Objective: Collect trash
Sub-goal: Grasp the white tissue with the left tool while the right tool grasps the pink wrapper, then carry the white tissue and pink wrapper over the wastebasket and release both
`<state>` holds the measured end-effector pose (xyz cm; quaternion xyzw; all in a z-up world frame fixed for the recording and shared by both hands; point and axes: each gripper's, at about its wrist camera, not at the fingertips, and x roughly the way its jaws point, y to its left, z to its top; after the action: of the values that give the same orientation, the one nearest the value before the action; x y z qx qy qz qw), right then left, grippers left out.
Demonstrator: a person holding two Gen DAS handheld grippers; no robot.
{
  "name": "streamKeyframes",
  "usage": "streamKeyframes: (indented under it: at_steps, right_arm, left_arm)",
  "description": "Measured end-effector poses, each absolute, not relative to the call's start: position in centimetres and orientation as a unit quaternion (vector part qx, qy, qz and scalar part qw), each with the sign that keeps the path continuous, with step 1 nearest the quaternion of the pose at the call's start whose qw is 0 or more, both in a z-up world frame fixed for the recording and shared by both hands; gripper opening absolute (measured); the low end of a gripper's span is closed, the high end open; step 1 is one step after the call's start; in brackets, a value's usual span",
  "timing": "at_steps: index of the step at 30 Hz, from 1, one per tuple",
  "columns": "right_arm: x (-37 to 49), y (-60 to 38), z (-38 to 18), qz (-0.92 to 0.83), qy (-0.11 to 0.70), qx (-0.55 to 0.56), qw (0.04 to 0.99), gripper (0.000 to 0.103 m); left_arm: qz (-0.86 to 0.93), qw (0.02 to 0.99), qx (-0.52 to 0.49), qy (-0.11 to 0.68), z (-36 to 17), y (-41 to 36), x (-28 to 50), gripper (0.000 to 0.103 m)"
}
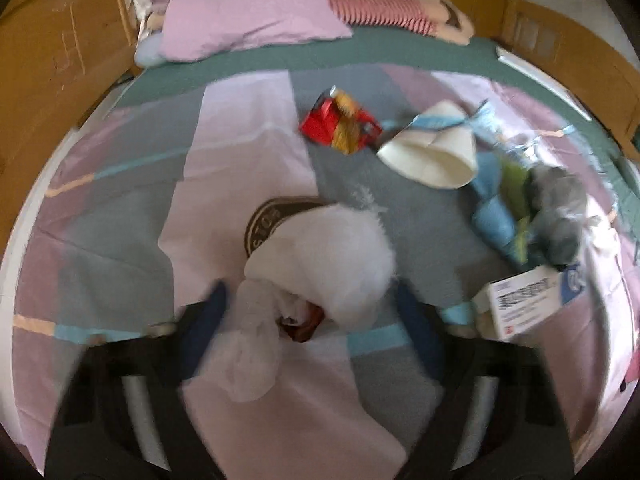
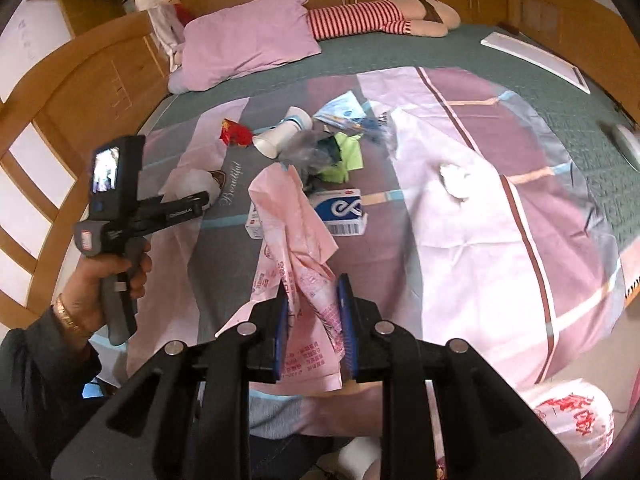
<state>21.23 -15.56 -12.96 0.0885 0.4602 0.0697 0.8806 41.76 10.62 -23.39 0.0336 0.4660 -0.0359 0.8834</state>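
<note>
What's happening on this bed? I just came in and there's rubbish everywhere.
A person is collecting trash with two handheld grippers. The right gripper is shut on a pink plastic bag. The left gripper straddles a white crumpled wrapper, pads not clearly pressing. A red snack packet, paper cup and small box lie on the bedspread.

Pink bag (image 2: 296, 240) w/ red print, clamped between blue pads (image 2: 345, 320) on black right gripper (image 2: 314, 332). White bag (image 1: 320, 264) over a bedspread (image 1: 120, 240) in pink, grey and white blocks, light-blue stripes. Red-yellow wrapper (image 1: 340, 124), cream cup (image 1: 432, 156), white-and-blue box (image 2: 340, 212), lime-green scrap (image 2: 348, 152). Pink pillow (image 2: 248, 40), green sheet (image 2: 400, 56).
</note>
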Motion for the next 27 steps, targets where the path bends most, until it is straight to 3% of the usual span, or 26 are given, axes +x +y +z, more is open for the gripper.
streamKeyframes:
  at_steps: [3,5,10,17,20,27]
  right_arm:
    - [20.6,-16.0,-12.7,0.069,0.456,0.096,0.882,0.024]
    - [20.2,-16.3,-12.5,0.067,0.454,0.103,0.883,0.024]
    - [18.5,-17.2,-11.0,0.060,0.434,0.090,0.894,0.024]
    - [15.7,-18.9,-10.4,0.050,0.405,0.065,0.911,0.024]
    - [15.0,-19.5,-10.5,0.054,0.409,0.070,0.908,0.024]
    - [12.1,-21.0,-8.7,0.058,0.381,0.080,0.919,0.024]
  left_arm:
    - [-0.039,0.872,-0.024,0.487,-24.0,11.9,42.0,0.030]
    - [-0.027,0.878,-0.010,0.477,-22.8,11.9,41.4,0.027]
    - [0.011,0.902,0.020,0.431,-18.5,11.4,36.8,0.026]
    - [0.042,0.930,-0.033,0.365,-11.9,9.0,25.0,0.027]
    - [0.059,0.944,0.000,0.323,-9.7,7.1,21.0,0.027]
    - [0.027,0.942,-0.019,0.335,-9.5,4.3,15.8,0.027]
